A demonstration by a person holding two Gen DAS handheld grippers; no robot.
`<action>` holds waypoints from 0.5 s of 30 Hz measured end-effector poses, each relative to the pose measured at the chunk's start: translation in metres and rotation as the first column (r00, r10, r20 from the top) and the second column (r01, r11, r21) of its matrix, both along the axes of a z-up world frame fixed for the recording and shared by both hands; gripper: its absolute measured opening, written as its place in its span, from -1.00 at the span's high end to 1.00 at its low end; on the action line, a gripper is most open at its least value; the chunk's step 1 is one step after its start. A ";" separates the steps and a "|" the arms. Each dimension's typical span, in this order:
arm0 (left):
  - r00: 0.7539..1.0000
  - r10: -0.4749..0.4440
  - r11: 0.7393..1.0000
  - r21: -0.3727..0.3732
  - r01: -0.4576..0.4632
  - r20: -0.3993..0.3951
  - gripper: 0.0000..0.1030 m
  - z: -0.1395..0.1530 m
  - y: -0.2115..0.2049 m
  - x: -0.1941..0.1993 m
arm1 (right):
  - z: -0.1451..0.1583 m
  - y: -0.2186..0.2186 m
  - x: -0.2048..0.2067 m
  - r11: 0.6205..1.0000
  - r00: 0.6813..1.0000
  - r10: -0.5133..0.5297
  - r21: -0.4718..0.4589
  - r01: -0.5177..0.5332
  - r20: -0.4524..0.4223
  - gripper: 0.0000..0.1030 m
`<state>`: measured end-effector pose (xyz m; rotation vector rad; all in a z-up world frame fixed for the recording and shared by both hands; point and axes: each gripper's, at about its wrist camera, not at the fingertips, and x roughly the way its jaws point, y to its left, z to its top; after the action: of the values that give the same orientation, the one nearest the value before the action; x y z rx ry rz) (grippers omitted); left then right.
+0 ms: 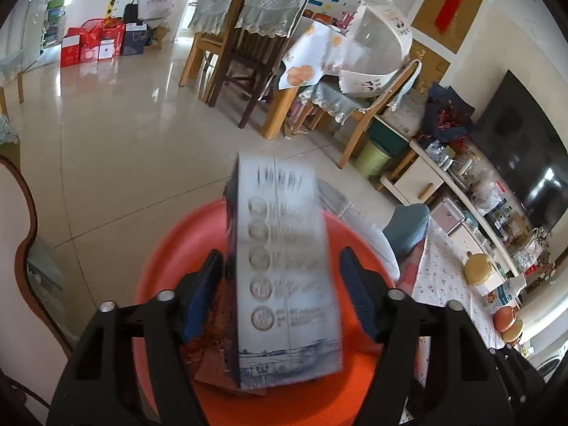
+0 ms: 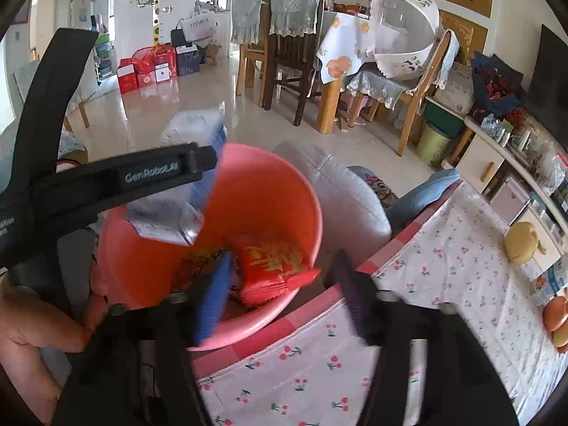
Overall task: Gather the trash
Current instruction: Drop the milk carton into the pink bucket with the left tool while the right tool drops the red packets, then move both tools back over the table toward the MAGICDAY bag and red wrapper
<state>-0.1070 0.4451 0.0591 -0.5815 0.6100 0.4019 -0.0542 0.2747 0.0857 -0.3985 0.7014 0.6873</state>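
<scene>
A grey-blue printed carton (image 1: 284,269) stands between the fingers of my left gripper (image 1: 280,284), over the orange-red bin (image 1: 159,269). The jaws are spread wider than the carton, with a gap on the right side. In the right wrist view the same carton (image 2: 184,191) hangs over the bin (image 2: 284,191) beside the left gripper's black body. My right gripper (image 2: 284,277) is open over the bin's near rim. A red snack packet (image 2: 273,273) lies between and below its fingers, inside the bin with other wrappers.
The bin stands beside a table with a cherry-print cloth (image 2: 426,284). A grey cushion (image 2: 340,191) lies behind the bin. A yellow pot (image 2: 522,245) sits on the cloth. Dining chairs (image 2: 291,53), a table and a TV cabinet stand behind.
</scene>
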 end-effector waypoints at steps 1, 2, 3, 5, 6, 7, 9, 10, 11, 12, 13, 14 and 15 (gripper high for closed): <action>1.000 0.007 1.000 0.003 -0.007 -0.003 -0.64 0.000 0.003 0.000 | -0.001 -0.003 -0.002 1.000 1.000 -0.013 0.012 0.013 0.005 -0.59; 1.000 0.018 1.000 0.010 -0.018 -0.007 -0.67 0.001 0.003 0.000 | -0.001 -0.009 -0.003 0.999 1.000 -0.027 0.019 0.027 0.008 -0.62; 1.000 0.026 1.000 0.018 -0.025 -0.012 -0.68 0.002 0.004 0.001 | 0.000 -0.010 -0.003 0.999 0.999 -0.034 0.025 0.034 0.007 -0.65; 1.000 0.025 1.000 0.019 -0.025 -0.014 -0.70 0.002 0.002 0.000 | 0.000 -0.024 -0.005 0.997 0.998 -0.065 0.041 0.065 0.003 -0.71; 1.000 0.025 1.000 0.018 -0.025 -0.013 -0.71 0.002 0.002 -0.001 | 0.001 -0.034 -0.006 0.995 0.996 -0.091 0.050 0.090 0.000 -0.73; 1.000 0.022 1.000 0.019 -0.022 -0.010 -0.74 0.002 0.002 0.000 | 0.001 -0.041 -0.006 0.993 0.994 -0.107 0.057 0.107 -0.007 -0.73; 1.000 0.014 1.000 0.027 -0.014 -0.004 -0.79 0.004 -0.003 0.000 | 0.000 -0.053 -0.009 0.989 0.991 -0.130 0.067 0.131 -0.017 -0.73; 1.000 0.006 0.999 0.040 -0.006 0.003 -0.80 0.006 -0.005 0.001 | -0.001 -0.061 -0.012 0.986 0.989 -0.147 0.073 0.148 -0.023 -0.73; 1.000 0.001 0.999 0.048 -0.001 0.007 -0.80 0.008 -0.010 0.001 | -0.001 -0.068 -0.014 0.983 0.986 -0.162 0.077 0.164 -0.028 -0.73; 1.000 -0.006 0.998 0.057 0.006 0.012 -0.80 0.009 -0.013 0.001 | -0.002 -0.075 -0.016 0.981 0.984 -0.175 0.082 0.177 -0.033 -0.73; 1.000 -0.018 0.998 0.067 0.017 0.019 -0.80 0.011 -0.017 0.002 | -0.003 -0.081 -0.018 0.979 0.982 -0.184 0.087 0.187 -0.038 -0.74; 0.999 -0.031 0.997 0.073 0.029 0.026 -0.80 0.013 -0.022 0.002 | -0.004 -0.086 -0.022 0.977 0.981 -0.191 0.090 0.194 -0.043 -0.74; 0.998 -0.051 0.996 0.080 0.048 0.035 -0.80 0.015 -0.028 0.004 | -0.005 -0.091 -0.025 0.975 0.979 -0.200 0.094 0.203 -0.047 -0.74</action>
<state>-0.1029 0.4167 0.0743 -0.4963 0.5697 0.3663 -0.0788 0.1839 0.0809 -0.2206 0.7295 0.5354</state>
